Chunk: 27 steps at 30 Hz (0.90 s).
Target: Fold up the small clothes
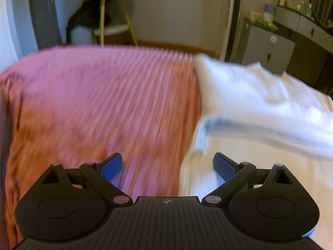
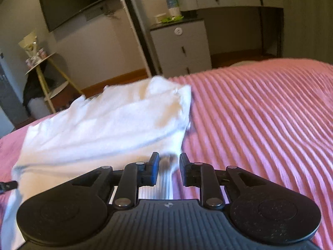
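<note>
A small white ribbed cotton garment (image 2: 108,120) lies on a pink ribbed bedspread (image 2: 260,114). In the right wrist view it lies to the left and stretches from near to far. Its far part looks like it is already folded over, making a thicker layer with a soft edge. Both pictures are blurry, so I cannot tell what kind of clothing it is.

The right gripper (image 2: 169,170) has its two fingers close together, with only a narrow gap. A strip of the white cloth runs through that gap, at the near right edge of the garment. It looks like the cloth is pinched there, but the blur makes this hard to tell for sure.

The left gripper (image 1: 167,166) is spread wide and holds nothing. It hangs over the spot where the pink bedspread (image 1: 93,104) meets the near left edge of the white garment (image 1: 249,104).

I think the cloth is light, soft and floppy. It will sag and bunch up if it is held at one spot only. The best places to hold it are two corners or an edge, one with each gripper. It will not break, but it may slip if only a thin bit is pinched.
</note>
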Available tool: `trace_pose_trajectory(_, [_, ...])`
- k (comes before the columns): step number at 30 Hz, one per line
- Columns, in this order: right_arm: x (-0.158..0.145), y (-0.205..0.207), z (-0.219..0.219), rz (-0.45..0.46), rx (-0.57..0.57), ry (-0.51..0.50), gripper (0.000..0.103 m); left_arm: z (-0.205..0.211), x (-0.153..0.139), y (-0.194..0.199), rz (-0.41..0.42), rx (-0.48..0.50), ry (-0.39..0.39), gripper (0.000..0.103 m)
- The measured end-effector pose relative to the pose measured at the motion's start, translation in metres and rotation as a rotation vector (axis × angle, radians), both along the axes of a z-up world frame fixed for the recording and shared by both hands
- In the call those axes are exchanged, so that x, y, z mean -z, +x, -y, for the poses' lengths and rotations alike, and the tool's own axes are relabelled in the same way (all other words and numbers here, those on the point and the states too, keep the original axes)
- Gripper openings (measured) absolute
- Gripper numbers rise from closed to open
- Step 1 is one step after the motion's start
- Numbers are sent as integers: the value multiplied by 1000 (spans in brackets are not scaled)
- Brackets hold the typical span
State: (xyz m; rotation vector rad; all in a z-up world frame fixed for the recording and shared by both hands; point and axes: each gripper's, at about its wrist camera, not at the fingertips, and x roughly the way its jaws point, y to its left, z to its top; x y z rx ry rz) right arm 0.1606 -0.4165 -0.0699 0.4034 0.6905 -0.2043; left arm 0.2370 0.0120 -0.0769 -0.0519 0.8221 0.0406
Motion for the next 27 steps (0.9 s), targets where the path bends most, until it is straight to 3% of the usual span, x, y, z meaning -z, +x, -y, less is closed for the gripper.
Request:
trace_pose_trajectory(2, [3,-17,-5,-17,-20,18,22,-8,5,-18,-17,-10,-40,98])
trace_pose_trajectory(6, [21,-48,-11,-67,-22,82,27,-18,7,-56,-8,-22,-48,98])
trace_pose_trajectory(9, [8,-75,-16,-47,0,60,27,-26,3,-82,-5,-17,-71,98])
trace_pose_trajectory(14, [3,-120,-24,-77,-23,170,28,-34,-6,-116,-53,-2,-120,98])
trace_pose_trajectory(17, [6,-143,-30,-108,-52,225,33,-41,-5,-132,-84,19,-147,97])
trace_pose_trajectory(19, [11,-158,-29,-126,-68,267,33,-44,-3,-142,-97,31,-142,89])
trace_pose_trajectory(27, [17,-195,-22,-134,-63,383,33,-48,-4,-164,-146,37,-207,86])
